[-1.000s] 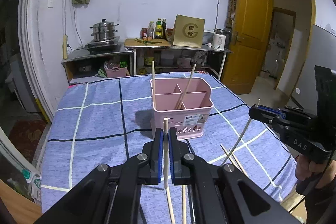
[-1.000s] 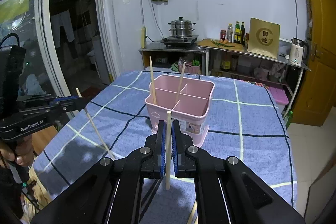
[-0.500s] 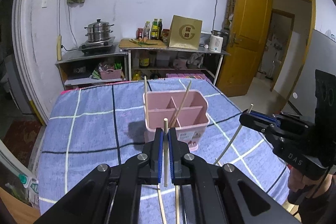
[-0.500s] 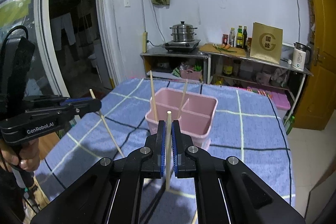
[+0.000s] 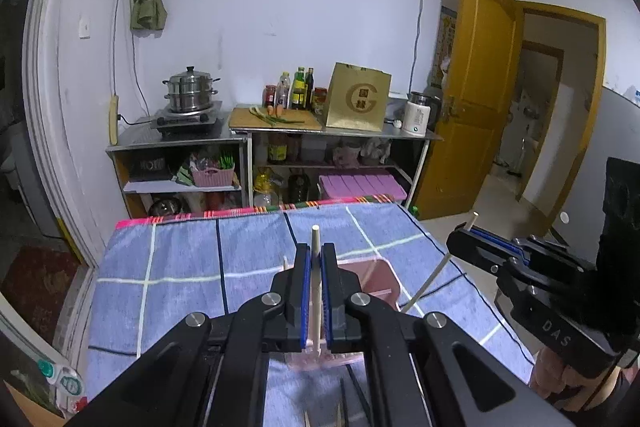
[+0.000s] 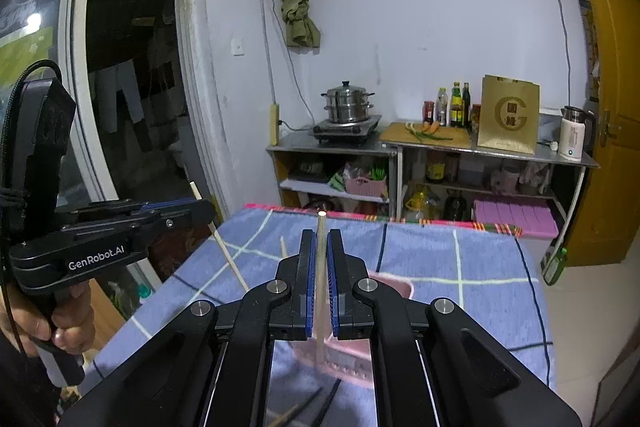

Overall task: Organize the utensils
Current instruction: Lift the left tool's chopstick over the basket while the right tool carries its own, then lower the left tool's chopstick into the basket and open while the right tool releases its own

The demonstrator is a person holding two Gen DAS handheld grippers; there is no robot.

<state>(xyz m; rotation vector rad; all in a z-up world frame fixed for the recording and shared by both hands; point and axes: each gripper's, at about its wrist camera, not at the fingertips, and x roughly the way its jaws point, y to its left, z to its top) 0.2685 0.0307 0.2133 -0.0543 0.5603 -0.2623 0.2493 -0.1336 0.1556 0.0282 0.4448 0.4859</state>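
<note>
You have one chopstick clamped upright in each tool. Your left gripper (image 5: pixel 315 291) is closed down to the width of its chopstick (image 5: pixel 315 259), which stands nearly vertical between the blue pads with its top poking above them. Your right gripper (image 6: pixel 319 283) pinches a second chopstick (image 6: pixel 320 267) the same way.

The pink utensil caddy (image 5: pixel 380 277) sits on the blue checked cloth (image 5: pixel 180 267), directly beneath and just beyond both sets of fingers; the tools hide most of it. At least one stick (image 5: pixel 285 262) already stands in it, on the caddy's left side. A few loose sticks lie on the cloth on the near side of the caddy, at the bottom edge of both views.

This looks like the drop-in step, and the lower tips are hidden behind the fingers, so go slowly:
- Keep each stick plumb over the caddy; a tilted one will likely catch a divider or the rim.
- Lower one hand at a time so the sticks do not cross above the caddy.
- Let go only when the tip is well inside a compartment, ideally the one already holding sticks.
- Ease the grip open gently so the caddy is not nudged.
</note>
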